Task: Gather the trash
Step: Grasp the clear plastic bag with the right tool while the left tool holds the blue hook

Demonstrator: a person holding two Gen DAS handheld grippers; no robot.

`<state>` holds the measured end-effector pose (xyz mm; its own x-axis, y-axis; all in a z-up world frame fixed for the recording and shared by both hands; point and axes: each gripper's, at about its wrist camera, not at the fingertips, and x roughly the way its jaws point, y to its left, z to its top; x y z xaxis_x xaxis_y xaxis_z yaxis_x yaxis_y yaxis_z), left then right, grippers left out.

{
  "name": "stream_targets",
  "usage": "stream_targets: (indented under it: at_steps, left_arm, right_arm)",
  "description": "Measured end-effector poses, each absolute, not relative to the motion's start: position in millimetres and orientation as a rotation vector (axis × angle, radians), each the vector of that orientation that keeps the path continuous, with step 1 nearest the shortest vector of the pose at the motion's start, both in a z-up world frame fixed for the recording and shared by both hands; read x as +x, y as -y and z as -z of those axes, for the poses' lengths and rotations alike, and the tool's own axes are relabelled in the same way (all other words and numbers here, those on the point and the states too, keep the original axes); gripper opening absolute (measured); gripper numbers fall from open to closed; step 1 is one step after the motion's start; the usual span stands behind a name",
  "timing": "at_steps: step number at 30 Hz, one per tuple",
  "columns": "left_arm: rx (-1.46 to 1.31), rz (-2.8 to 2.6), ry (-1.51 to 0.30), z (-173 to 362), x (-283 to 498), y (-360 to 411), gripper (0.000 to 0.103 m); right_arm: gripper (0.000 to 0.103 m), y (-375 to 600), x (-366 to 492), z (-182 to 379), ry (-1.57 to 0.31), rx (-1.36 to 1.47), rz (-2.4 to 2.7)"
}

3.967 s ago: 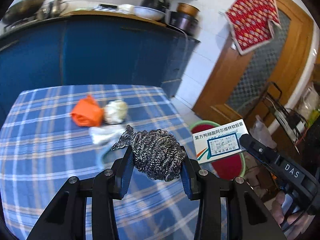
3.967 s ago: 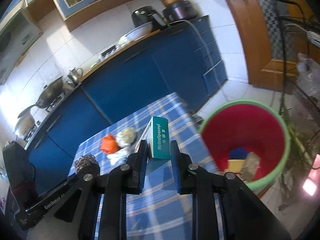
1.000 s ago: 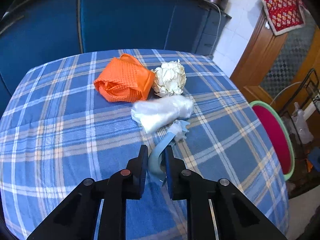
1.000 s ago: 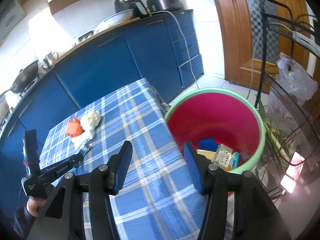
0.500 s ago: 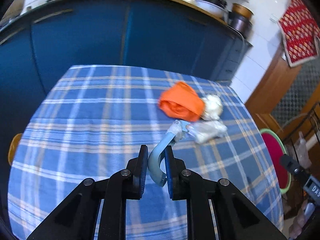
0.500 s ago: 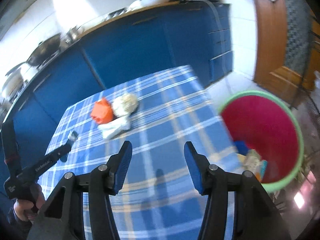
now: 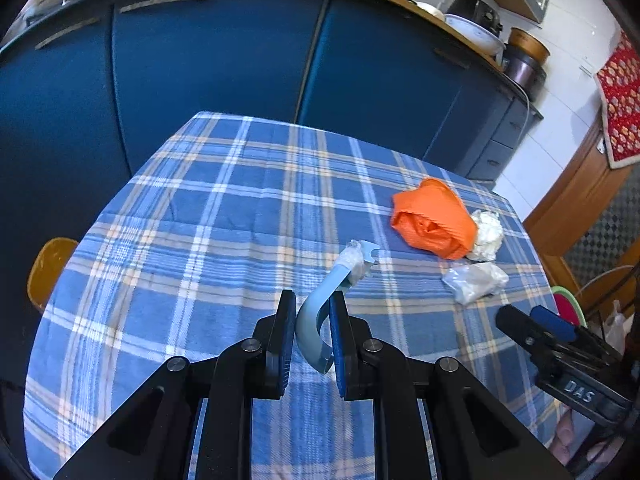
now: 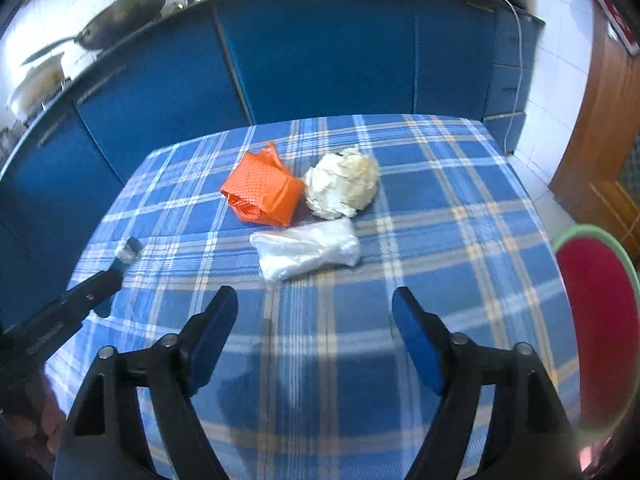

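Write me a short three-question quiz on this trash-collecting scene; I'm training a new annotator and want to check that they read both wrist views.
1. True or false: the left gripper is shut on the curved pale-blue plastic strip.
2. Which item lies nearest the right gripper? A) crumpled orange mesh cloth B) crumpled white paper ball C) clear crumpled plastic bag
3. Fill in: the red bucket with a green rim stands off the ____ edge of the blue plaid tablecloth in the right wrist view.

Key: 1 true; 2 C; 3 right. The right gripper's jaws are opening, with nothing between them.
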<state>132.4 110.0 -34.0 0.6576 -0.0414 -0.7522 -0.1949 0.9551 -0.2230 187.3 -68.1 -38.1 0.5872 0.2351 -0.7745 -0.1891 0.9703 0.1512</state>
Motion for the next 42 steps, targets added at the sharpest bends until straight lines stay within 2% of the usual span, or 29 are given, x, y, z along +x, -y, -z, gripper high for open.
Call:
stream_targets:
  at_steps: [2, 3, 11, 12, 16, 30, 42]
  left_arm:
    - [-0.303, -0.092, -0.855, 36, 133, -112, 0.017]
    - [-0.306, -0.093, -0.856, 37, 134, -113, 0.017]
    - [-0.312, -0.095, -0.867, 43, 139, -115, 0.017]
    - [-0.311, -0.094, -0.867, 43, 139, -115, 0.017]
    - [-0.3, -0.081, -0.863, 42, 138, -111, 0.017]
    - [-0.269, -0.021, -0.854, 29, 129, -86, 0.017]
    - [-0.227, 0.047, -0.845, 17, 126, -43, 0.017]
  right_arm:
    - [0.09, 61, 195, 42, -0.916, 0.024, -0.248]
    - [0.091, 57, 200, 45, -0.923, 0.006, -0.245]
    - [0.091, 48, 230, 61, -0.954, -0.019, -0.237]
    - [0.09, 47, 232, 62, -0.959, -0.016, -0.241]
    - [0.071, 45, 232, 66, -0.956, -0.027, -0.242]
    - [0.07, 67, 185, 47, -0.936, 0.044, -0.295]
    - [0.07, 125, 136, 25, -0.875, 0.133, -0.221]
